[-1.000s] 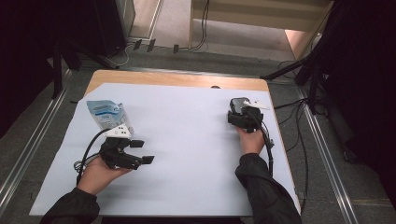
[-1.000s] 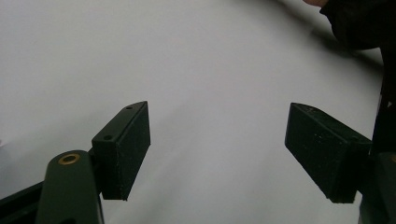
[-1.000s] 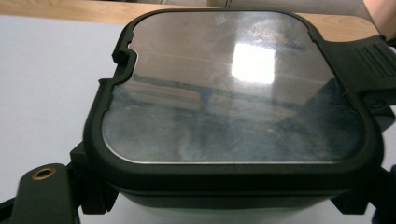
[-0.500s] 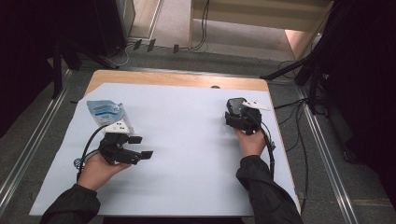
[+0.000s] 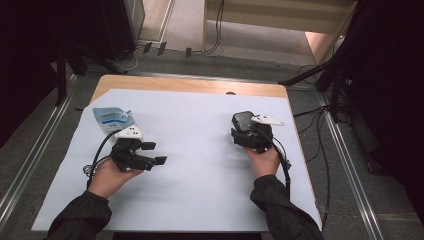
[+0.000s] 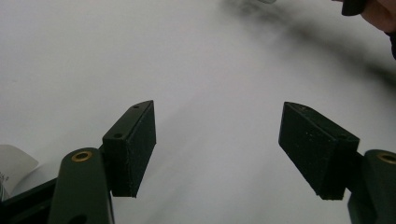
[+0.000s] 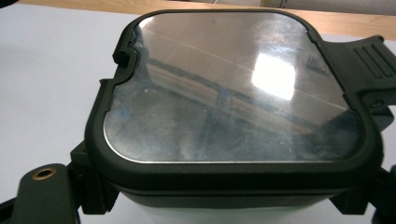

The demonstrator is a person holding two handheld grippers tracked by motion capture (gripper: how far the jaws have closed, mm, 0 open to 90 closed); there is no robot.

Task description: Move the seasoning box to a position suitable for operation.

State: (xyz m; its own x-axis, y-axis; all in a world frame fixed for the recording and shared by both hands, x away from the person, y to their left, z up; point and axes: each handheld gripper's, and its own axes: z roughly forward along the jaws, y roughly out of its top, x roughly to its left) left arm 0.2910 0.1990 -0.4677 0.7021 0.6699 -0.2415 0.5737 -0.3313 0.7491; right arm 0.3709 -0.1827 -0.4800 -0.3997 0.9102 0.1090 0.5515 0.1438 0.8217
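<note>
A square container (image 5: 243, 120) with a black-rimmed, shiny metal lid (image 7: 233, 88) stands on the white sheet (image 5: 200, 130) at the right. My right gripper (image 5: 244, 134) is shut on its sides, with the jaws pressed against its left and right walls in the right gripper view (image 7: 224, 198). A black latch (image 7: 369, 56) sticks out at the lid's right. My left gripper (image 5: 156, 153) is low over the sheet at the left, jaws wide open with nothing between them (image 6: 217, 149). A blue and white pouch (image 5: 112, 120) lies flat just behind it.
The white sheet covers most of a wooden table (image 5: 190, 85), whose far edge shows bare. The pouch's white corner (image 6: 14, 168) shows beside the left jaw. Cables (image 5: 285, 165) trail from both grippers. Metal rails (image 5: 345, 165) run along the floor on each side.
My right gripper has carried the container a little to the left, toward the table's middle. The left gripper has shifted only slightly and stays open. The pouch has not moved.
</note>
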